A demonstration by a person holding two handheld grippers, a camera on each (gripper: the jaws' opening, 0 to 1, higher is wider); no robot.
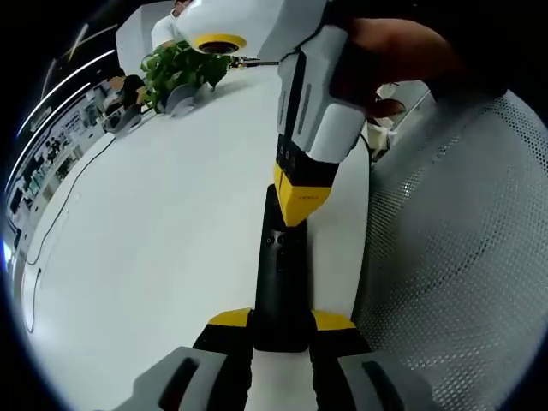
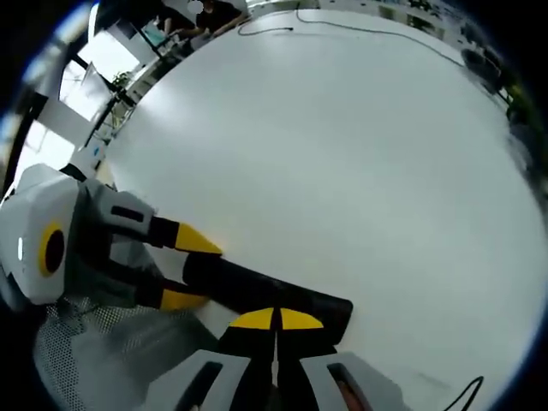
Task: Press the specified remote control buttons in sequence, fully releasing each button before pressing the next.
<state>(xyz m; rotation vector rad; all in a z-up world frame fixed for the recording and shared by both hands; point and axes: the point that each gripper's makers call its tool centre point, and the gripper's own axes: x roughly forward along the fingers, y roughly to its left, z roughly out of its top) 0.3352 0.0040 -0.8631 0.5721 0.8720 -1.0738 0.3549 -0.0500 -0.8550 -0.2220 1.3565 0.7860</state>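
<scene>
The white tabletop (image 1: 154,231) carries your black remote (image 1: 281,282), lying flat by its edge, long axis pointing straight away from the left tongs (image 1: 281,321), which clamp its near end. Your right tongs (image 1: 300,201) sit tips closed, holding nothing, directly over the far button area, so the pressing falls to them.

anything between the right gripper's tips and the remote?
Nothing visible. The right gripper, jaws closed, comes down with its yellow tips right on the top face of the remote, which the left gripper clamps at its near end.
</scene>
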